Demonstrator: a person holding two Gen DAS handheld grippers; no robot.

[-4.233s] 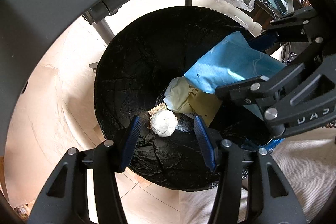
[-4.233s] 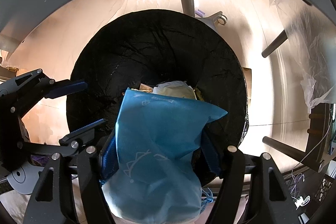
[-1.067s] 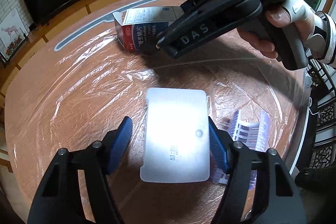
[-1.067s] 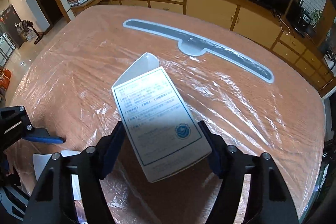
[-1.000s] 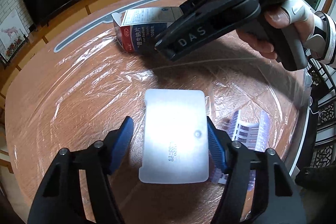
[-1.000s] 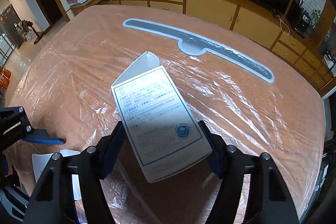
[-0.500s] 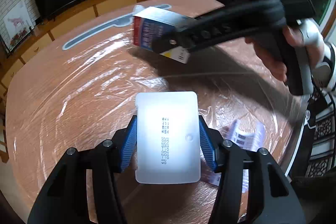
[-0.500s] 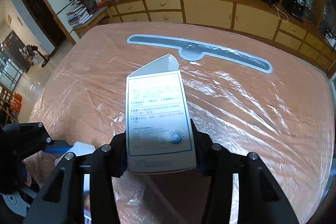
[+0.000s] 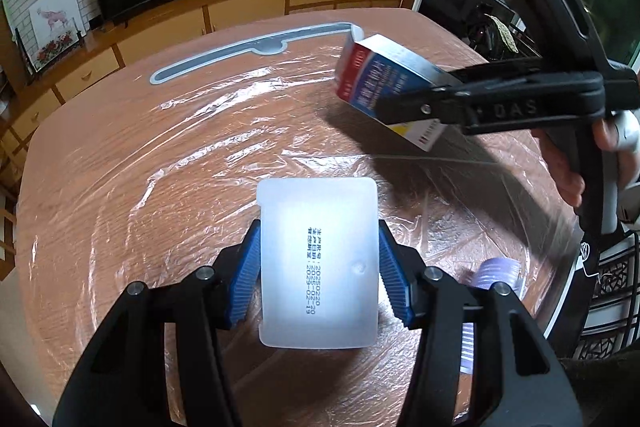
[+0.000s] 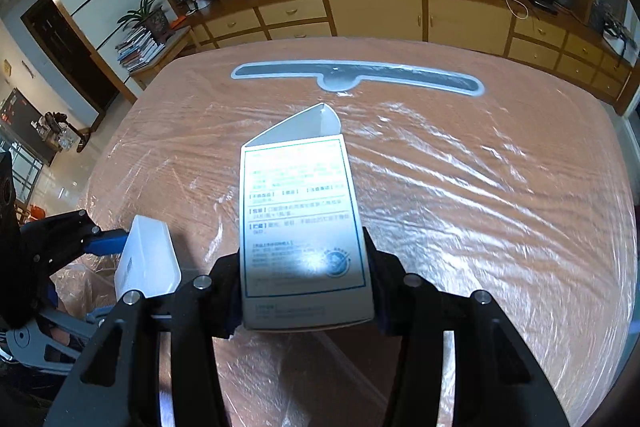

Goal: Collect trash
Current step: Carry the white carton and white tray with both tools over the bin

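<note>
Left wrist view
Left tool [image 9: 318,267]: clenched on a white plastic container [image 9: 318,261], blue pads pressed to both its long sides; the container is raised above the table, with dates printed on its upper face.
Table [image 9: 160,155]: wooden, covered in wrinkled clear film; a grey strip-shaped inlay [image 9: 256,47] runs near its far edge at 11 o'clock.
Right tool [image 9: 404,99]: reaches in from 3 o'clock, grasping a red, white and blue carton [image 9: 384,75] off the table, at 1 o'clock from the container.
Purple-striped item [image 9: 496,271]: lies on the film at 4 o'clock, partly hidden behind the tool's frame; what it is cannot be told.

Right wrist view
Right tool [image 10: 306,291]: clamped on the carton [image 10: 300,227], whose printed white face points up and whose end flap stands open at 12 o'clock.
Left tool [image 10: 120,247]: at 9 o'clock, one blue pad touching the white plastic container [image 10: 148,259], held just beside the carton.
Table [image 10: 480,187]: film-covered, with the grey inlay [image 10: 356,73] at 12 o'clock.
</note>
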